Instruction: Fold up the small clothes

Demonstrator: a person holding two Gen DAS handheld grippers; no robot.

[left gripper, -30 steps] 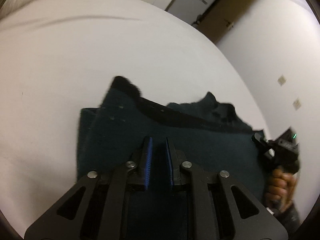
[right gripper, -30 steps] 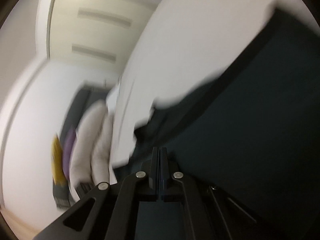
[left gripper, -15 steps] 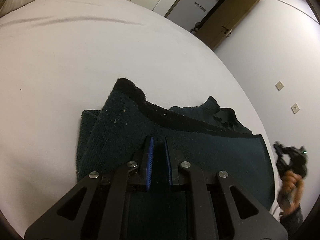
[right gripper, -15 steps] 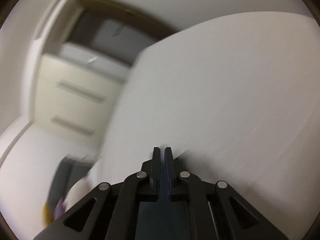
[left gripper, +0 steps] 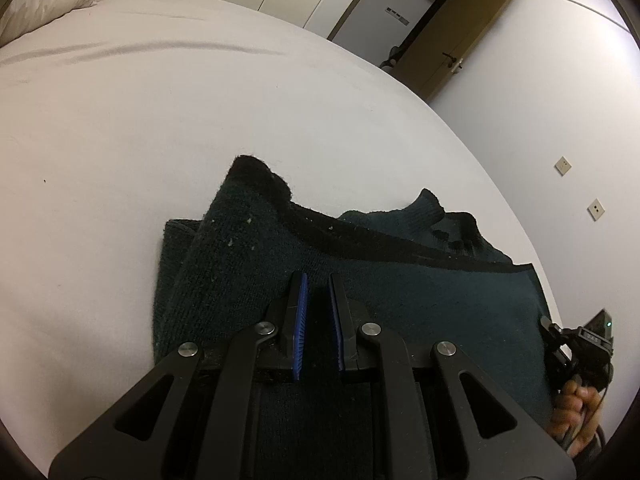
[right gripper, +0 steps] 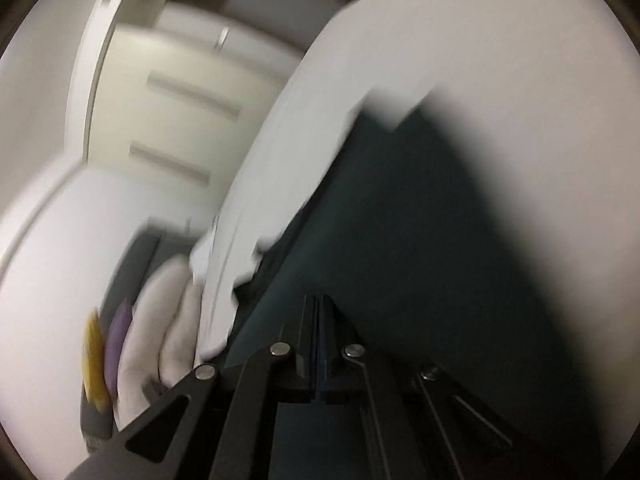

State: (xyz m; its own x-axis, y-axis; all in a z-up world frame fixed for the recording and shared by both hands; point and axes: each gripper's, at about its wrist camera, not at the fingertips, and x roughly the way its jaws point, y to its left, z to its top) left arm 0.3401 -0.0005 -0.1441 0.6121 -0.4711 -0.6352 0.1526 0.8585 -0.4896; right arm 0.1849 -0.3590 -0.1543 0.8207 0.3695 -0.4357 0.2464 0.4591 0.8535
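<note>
**Location.** The dark green knitted sweater (left gripper: 420,300) lies on the white bed (left gripper: 200,120), near its edge. It is partly folded. One layer is laid over another, and a black ribbed band (left gripper: 360,236) runs along the upper layer's far edge. A ribbed cuff (left gripper: 430,204) sticks out beyond that band.

**Left gripper (left gripper: 316,278).** Your fingers stand a narrow gap apart over the near part of the sweater. Dark knit fills that gap, so I judge them to be grasping a fold of the cloth.

**Right gripper (right gripper: 318,300).** These fingers have just been closing and now meet pad to pad. The right wrist view is blurred, but I can make out no cloth between them. They sit over the sweater's side edge, where it borders the bare sheet. In the left wrist view the gripper and your hand (left gripper: 576,400) show just off the garment's right edge.

**Handling, as a judgement.**
- The knit looks thick, soft and limp. It should sag wherever it is unsupported and will not hold a crease by itself.
- The surface is coarse and carries specks of lint, so it should not slip between the pads. It may drag on the sheet and pull the lower layer out of line.
- It is not fragile, though a hard pull on a single point could stretch the knit.

**Where to take hold.** Use the ribbed band or a corner of the upper layer, where the edge is firmest. Take both ends of an edge together and carry it over low.
</note>
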